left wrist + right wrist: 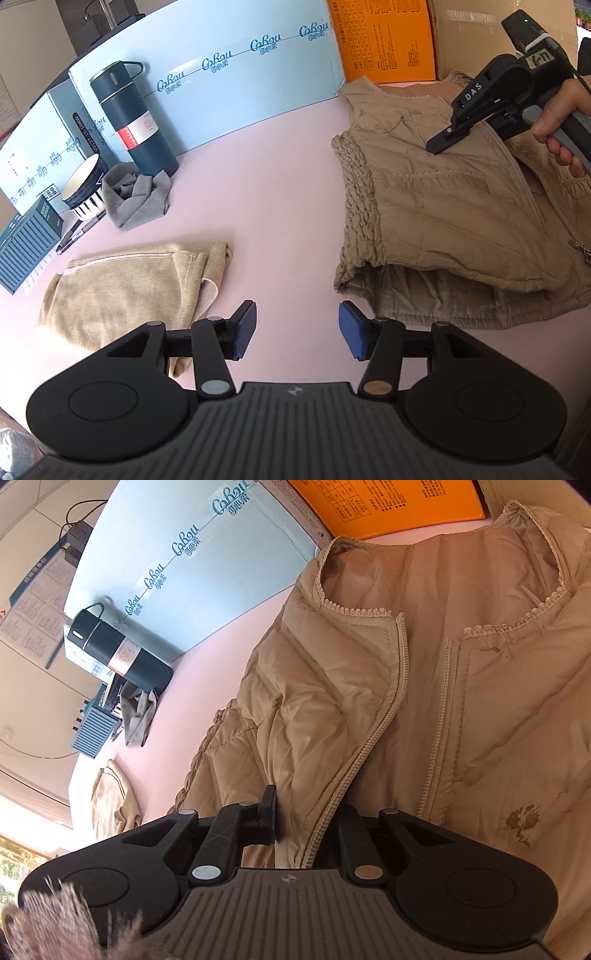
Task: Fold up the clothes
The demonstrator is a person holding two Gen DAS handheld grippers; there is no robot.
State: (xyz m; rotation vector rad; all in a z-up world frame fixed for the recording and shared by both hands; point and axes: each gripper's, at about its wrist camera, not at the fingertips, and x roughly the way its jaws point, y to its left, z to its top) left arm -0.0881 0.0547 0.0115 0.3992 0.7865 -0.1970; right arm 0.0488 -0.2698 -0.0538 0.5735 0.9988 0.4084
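right gripper point(301, 821) of mine pinches the zipper edge of the tan quilted puffer vest point(424, 701), left gripper point(297, 330) half-wide and empty beside it; mid-fold, next i'd carry that flap across.

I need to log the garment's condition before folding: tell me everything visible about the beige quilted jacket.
The beige quilted jacket lies front-up on the pink table, its zip undone. It looks thin and puffy, with lace trim round the collar, gathered elastic sides and brown stains on one front panel. The right claw is shut on a zip edge; the left claw stands open and empty beside the hem.
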